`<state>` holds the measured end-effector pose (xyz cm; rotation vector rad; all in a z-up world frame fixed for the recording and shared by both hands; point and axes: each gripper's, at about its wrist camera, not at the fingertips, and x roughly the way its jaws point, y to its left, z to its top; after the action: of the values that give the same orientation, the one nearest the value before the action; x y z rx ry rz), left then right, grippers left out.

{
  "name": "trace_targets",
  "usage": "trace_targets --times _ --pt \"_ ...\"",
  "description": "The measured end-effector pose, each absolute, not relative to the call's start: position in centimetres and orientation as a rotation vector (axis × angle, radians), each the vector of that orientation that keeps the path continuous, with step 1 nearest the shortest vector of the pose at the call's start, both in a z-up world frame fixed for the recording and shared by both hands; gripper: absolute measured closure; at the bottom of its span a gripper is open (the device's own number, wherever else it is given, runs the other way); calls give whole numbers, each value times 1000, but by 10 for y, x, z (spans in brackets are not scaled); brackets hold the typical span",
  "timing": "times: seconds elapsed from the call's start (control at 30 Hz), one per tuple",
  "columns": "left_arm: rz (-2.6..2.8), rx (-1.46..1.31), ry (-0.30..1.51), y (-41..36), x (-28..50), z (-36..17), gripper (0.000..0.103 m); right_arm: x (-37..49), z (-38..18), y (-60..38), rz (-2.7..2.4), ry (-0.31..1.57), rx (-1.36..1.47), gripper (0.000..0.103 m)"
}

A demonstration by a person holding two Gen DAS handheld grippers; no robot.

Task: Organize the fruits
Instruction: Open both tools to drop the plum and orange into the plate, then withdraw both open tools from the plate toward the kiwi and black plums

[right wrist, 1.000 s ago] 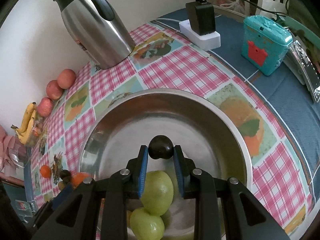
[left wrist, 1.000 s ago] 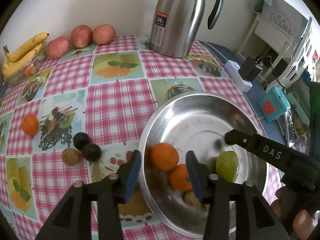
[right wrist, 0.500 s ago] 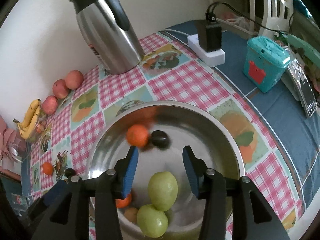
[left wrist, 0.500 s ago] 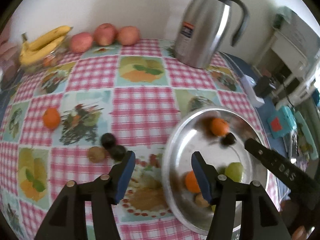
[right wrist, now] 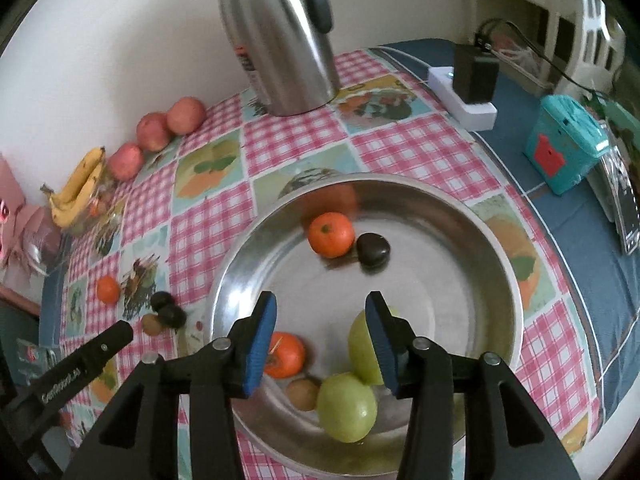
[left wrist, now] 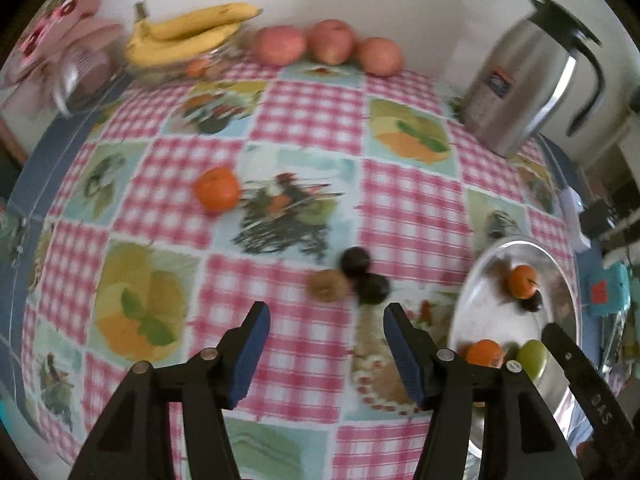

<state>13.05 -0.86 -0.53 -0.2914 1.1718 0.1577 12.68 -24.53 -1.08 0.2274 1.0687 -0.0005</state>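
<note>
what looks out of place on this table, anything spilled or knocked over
Nothing is spilled, damaged or tipped. The steel bowl holds its fruit and the kettle stands upright. The only strays are loose fruit still out on the checked cloth: an orange alone, and a brown fruit huddled with two dark ones.

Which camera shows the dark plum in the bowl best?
The right wrist view: the dark plum lies sharp and unobstructed beside an orange in the bowl. The left wrist view shows it small, blurred, near the frame edge.
</note>
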Motion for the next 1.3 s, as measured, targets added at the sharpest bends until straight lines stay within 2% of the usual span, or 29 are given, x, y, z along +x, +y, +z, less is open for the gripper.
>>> trace_targets --times 0.13,0.27,0.33,0.43,0.5,0.6,0.73,0.77,0.8,0.87,1.3 --pt "185 -317 1179 3 125 -6 32 126 -10 -238 14 1077 205 54" --pt "193 -316 1179 4 125 -5 24 126 -10 -234 15 1079 196 43" --pt "194 -315 1175 3 125 -5 15 126 -11 -234 12 1085 193 41" --pt "191 -306 1171 2 126 -4 8 127 -13 -234 8 1092 192 39" --pt "188 -302 1167 2 127 -3 6 128 -15 -234 1 1099 187 25" --pt "192 -293 1156 3 126 -1 1 128 -15 -234 -2 1099 178 25" --pt "204 -279 1133 5 125 2 0 128 -15 -233 -7 1092 167 25" --pt "205 -276 1129 6 125 3 0 128 -15 -231 -5 1091 158 22" --pt "209 -271 1123 6 125 4 0 128 -16 -230 -3 1090 154 14" --pt "213 -265 1115 7 125 4 0 128 -15 -228 15 1081 146 9" --pt "229 -241 1071 14 124 13 0 125 -8 -212 66 1026 133 8"
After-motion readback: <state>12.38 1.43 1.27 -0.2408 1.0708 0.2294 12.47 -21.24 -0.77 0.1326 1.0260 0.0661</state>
